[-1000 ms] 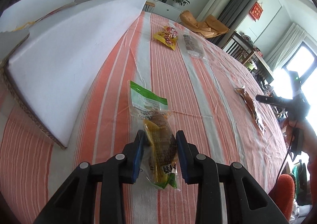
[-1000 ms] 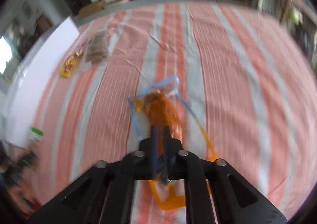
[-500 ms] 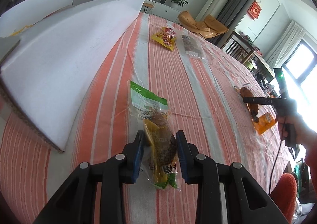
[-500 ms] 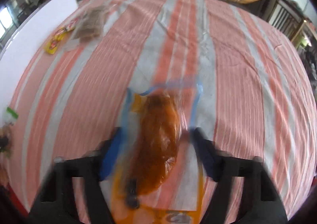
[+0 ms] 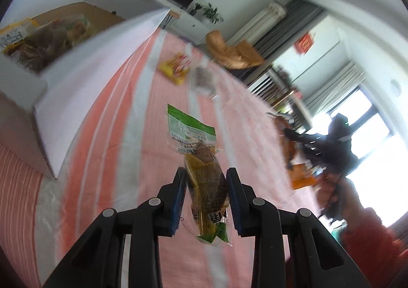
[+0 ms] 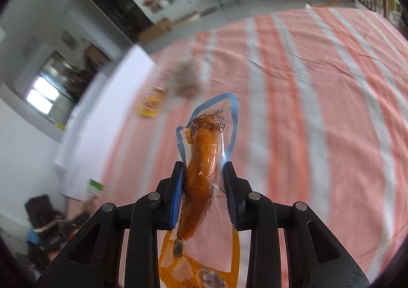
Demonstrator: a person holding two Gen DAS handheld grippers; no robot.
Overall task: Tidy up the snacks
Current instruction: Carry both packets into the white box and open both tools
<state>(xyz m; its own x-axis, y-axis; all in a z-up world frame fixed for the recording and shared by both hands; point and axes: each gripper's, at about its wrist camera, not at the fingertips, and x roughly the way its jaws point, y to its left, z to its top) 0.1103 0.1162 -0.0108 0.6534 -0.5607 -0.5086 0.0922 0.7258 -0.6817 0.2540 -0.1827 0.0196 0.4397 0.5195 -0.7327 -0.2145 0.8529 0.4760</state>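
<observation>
Left wrist view: green-topped snack packet (image 5: 201, 173) is clamped lengthwise by left gripper (image 5: 206, 195); open box (image 5: 102, 40) is seen upper left.

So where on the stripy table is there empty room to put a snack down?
The widest bare stretch of the striped tablecloth lies right of the orange-packed snack in the right gripper. Another bare strip runs between the white cardboard box and the green-topped snack in the left gripper. It is crowded inside the box and around the yellow packet and the clear packet.
</observation>
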